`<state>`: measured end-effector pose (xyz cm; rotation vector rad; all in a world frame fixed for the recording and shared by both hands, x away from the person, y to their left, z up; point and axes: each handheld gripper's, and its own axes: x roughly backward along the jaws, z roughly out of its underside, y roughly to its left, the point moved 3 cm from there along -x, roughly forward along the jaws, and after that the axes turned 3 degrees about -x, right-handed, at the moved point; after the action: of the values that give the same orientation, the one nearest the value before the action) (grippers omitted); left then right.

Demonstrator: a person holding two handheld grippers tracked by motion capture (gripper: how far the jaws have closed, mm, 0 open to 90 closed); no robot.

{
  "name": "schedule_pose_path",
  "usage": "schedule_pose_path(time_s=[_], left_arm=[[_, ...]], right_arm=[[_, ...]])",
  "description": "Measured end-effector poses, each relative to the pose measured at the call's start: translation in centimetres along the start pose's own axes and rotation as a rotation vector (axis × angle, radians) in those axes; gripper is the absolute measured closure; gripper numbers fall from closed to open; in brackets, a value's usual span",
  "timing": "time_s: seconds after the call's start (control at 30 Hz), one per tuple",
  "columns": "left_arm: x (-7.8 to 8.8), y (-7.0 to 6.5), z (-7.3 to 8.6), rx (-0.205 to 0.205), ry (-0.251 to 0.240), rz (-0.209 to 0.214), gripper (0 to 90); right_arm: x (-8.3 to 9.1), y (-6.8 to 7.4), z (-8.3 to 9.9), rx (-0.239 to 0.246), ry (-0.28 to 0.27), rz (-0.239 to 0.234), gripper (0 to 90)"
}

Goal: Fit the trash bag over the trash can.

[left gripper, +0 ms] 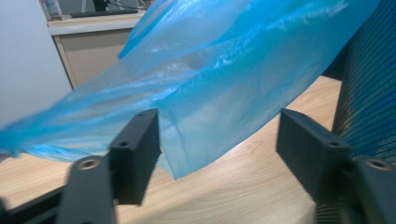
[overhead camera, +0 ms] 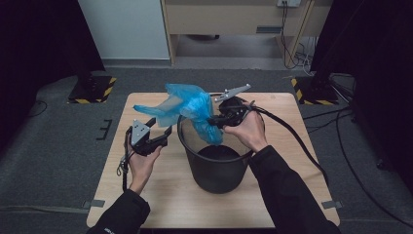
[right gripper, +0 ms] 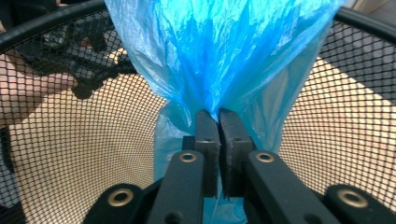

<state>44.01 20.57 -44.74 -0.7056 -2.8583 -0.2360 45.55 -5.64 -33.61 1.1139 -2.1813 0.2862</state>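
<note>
The right gripper (right gripper: 218,116) pinches the blue bag (overhead camera: 192,109) over the rim of the black mesh bin (overhead camera: 216,173); the left gripper (left gripper: 219,135) stands open just left of the bin, the film loose between its jaws. Best regrip the free edge and spread it wide.

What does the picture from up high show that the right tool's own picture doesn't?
From up high: the whole wooden table, the person's two hands, and the left tool with its jaws open beside the bin. The grey floor lies around the table.

From the right tool's picture: a close look at the right tool, with its jaws pinched shut on the blue bag, and the bin's wire mesh seen from inside.

Both share: the blue plastic bag hanging into the black mesh bin, and the right tool holding it at the bin's rim.
</note>
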Motion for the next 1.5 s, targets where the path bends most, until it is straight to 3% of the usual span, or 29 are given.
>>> schedule_pose_path(time_s=[0.07,0.17,0.27,0.3,0.33,0.37,0.4,0.43,0.57,0.7,0.77,0.9,1.0,1.13,1.23,1.37,1.5], left_arm=[[-0.4,-0.1,0.1,-0.016,0.007,-0.007,25.7],[-1.5,-0.1,0.1,-0.032,0.018,-0.016,26.1],[-2.5,-0.5,-0.3,0.002,-0.001,0.07,58.3],[-2.5,-0.5,-0.3,0.002,-0.001,0.07,66.7],[-2.6,-0.6,-0.4,0.01,-0.004,0.086,66.7],[-2.6,-0.8,-0.6,0.007,-0.001,0.094,73.1],[-2.6,-0.9,-0.8,0.009,-0.003,0.108,85.6],[-2.5,-1.0,-1.0,0.015,0.0,0.116,90.0],[-1.8,-1.1,-1.5,0.008,-0.018,0.127,90.0],[-0.7,-0.8,-2.6,0.027,-0.08,0.121,90.0],[0.1,-0.5,-3.4,0.011,-0.109,0.102,90.0],[1.6,0.1,-4.7,0.032,-0.177,0.091,90.0],[2.1,0.1,-4.9,0.04,-0.19,0.097,90.0],[3.3,-0.1,-5.7,0.07,-0.23,0.121,90.0],[3.9,-0.4,-6.2,0.077,-0.252,0.132,90.0],[4.9,-1.1,-7.2,0.087,-0.294,0.163,90.0],[5.7,-1.9,-7.5,0.102,-0.311,0.192,90.0]], right_arm=[[-0.1,0.0,0.1,0.001,-0.018,-0.015,76.6],[0.0,0.0,0.0,-0.002,-0.032,-0.018,73.6],[0.0,0.1,-0.1,-0.001,-0.051,-0.031,69.5],[0.0,0.1,-0.1,0.005,-0.051,-0.029,68.9],[0.0,0.1,-0.1,0.005,-0.051,-0.029,68.9],[0.0,0.1,-0.1,0.007,-0.051,-0.028,67.0],[0.1,0.1,-0.1,0.004,-0.062,-0.035,62.6],[0.2,0.2,-0.2,0.0,-0.074,-0.037,59.1],[0.8,0.2,-0.6,-0.007,-0.121,-0.048,52.4],[1.7,0.4,-1.9,-0.001,-0.201,-0.038,43.8],[2.1,0.5,-2.8,-0.019,-0.252,-0.053,38.1],[1.5,0.7,-4.7,-0.018,-0.298,0.0,32.4],[0.7,0.6,-4.9,-0.024,-0.273,0.007,40.0],[0.0,0.8,-3.7,0.011,-0.207,-0.012,86.1],[0.7,1.0,-3.3,0.021,-0.207,-0.026,88.8],[3.5,1.1,-2.5,0.01,-0.249,-0.046,89.7],[3.5,0.8,-1.6,-0.006,-0.207,-0.042,89.7]])
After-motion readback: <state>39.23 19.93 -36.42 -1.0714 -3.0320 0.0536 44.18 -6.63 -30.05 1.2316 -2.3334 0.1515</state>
